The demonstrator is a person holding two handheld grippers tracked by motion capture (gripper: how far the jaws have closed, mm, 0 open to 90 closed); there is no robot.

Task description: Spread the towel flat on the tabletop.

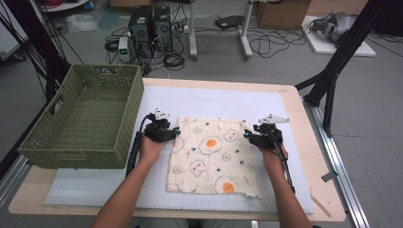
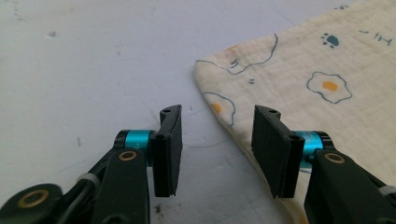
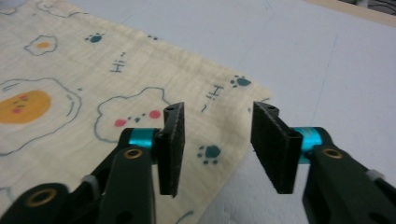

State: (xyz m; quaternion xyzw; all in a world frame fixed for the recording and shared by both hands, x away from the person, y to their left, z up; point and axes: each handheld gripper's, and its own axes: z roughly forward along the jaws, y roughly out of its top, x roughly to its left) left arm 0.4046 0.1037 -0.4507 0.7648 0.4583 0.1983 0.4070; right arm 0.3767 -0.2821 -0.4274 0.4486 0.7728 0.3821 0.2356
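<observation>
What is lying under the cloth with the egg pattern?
The cloth lies flat on a pale mat that covers the wooden table. The mat surface directly beneath it is covered, so unseen.

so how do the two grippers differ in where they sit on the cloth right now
The left gripper sits at the cloth's far left corner, its edge running between the jaws with mostly bare mat there. The right gripper sits at the far right corner, with patterned cloth under its gap. Both stand open, gripping nothing.

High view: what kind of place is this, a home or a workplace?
Probably a lab or workshop for recording. Computer towers and loose cables sit on the floor behind the table, and black tripod legs stand beside it.
</observation>
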